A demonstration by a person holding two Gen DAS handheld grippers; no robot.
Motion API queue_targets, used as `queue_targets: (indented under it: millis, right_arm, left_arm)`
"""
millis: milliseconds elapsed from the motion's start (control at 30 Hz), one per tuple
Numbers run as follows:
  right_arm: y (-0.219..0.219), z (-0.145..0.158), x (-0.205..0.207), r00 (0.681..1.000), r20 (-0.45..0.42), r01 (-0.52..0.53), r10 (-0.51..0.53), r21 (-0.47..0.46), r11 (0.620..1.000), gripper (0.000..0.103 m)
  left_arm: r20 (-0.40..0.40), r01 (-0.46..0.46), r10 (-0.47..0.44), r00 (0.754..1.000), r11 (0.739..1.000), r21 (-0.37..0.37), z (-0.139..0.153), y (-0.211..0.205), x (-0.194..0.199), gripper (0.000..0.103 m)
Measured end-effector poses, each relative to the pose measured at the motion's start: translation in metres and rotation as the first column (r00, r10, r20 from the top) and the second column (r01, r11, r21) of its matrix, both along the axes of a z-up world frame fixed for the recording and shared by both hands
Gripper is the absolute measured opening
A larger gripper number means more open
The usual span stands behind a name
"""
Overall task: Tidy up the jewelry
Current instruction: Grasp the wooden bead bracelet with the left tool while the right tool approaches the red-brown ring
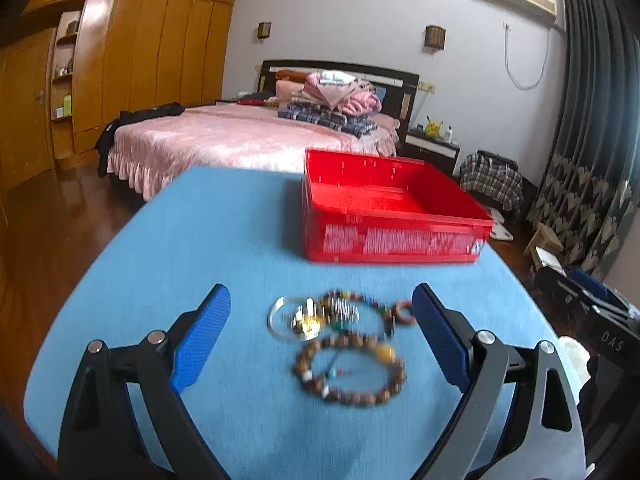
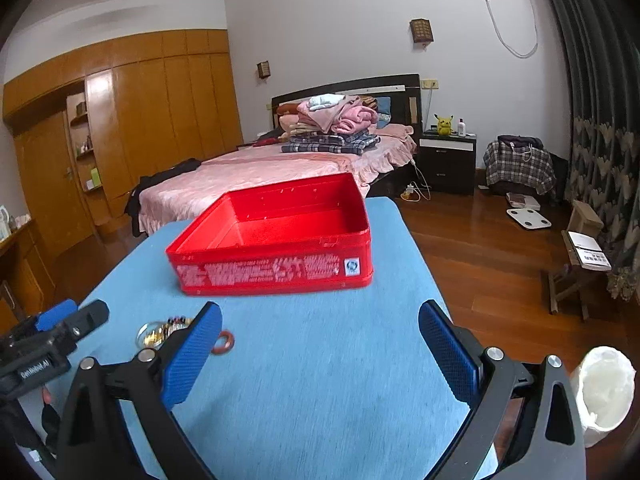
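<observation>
Left wrist view: the left gripper [image 1: 321, 312] hangs over the blue desk [image 1: 160, 248] with its jaws wide apart and nothing clamped. Between and beyond its fingers lies a heap of jewelry on the desk: a wooden bead bracelet [image 1: 350, 370], a clear bangle [image 1: 280, 318], a beaded string [image 1: 352, 300] and a red ring [image 1: 405, 312]. The red box [image 1: 392, 216] stands open toward the desk's far edge. The right gripper [image 2: 320, 336] is likewise spread, empty, over bare desk near the right edge.
</observation>
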State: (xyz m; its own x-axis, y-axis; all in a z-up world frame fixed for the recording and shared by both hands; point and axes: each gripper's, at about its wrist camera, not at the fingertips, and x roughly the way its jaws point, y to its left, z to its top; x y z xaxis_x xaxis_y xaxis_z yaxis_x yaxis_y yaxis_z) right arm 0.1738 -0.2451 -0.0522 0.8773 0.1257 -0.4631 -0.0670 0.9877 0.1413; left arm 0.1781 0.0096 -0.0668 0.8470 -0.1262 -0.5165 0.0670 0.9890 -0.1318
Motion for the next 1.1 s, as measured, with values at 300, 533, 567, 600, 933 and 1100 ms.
queue_targets:
  millis: [300, 533, 567, 600, 933, 1100]
  right_arm:
    - [0.008, -0.019, -0.017, 1.000, -0.009, -0.029, 0.029, -0.027, 0.999, 0.097]
    - [0.013, -0.024, -0.020, 0.999, -0.010, -0.042, 0.042, -0.049, 0.998, 0.097]
    - [0.013, -0.025, -0.019, 0.999, -0.011, -0.043, 0.043, -0.052, 0.998, 0.097]
    - [0.013, -0.026, -0.019, 0.999, -0.014, -0.045, 0.044, -0.053, 0.998, 0.097]
    - [0.015, -0.031, -0.017, 0.998, -0.033, -0.051, 0.049, -0.053, 0.997, 0.097]
    - [0.018, -0.030, -0.018, 0.998, -0.036, -0.058, 0.056, -0.058, 0.997, 0.097]
  left_arm:
    - [-0.066, -0.003, 0.005, 0.998, 0.999, 0.034, -0.033, -0.003, -0.012, 0.089]
    - [-0.098, -0.005, 0.009, 0.995, 0.999, 0.042, -0.047, -0.006, -0.010, 0.089]
    - [-0.105, -0.004, 0.008, 0.994, 0.999, 0.040, -0.049, -0.006, -0.010, 0.089]
    - [-0.110, -0.004, 0.008, 0.994, 0.999, 0.039, -0.051, -0.006, -0.010, 0.089]
    - [-0.153, -0.008, 0.009, 0.988, 1.000, 0.011, -0.064, -0.003, -0.006, 0.059]
    - [-0.163, -0.027, 0.025, 0.986, 1.000, -0.012, -0.063, 0.008, -0.005, 0.021]
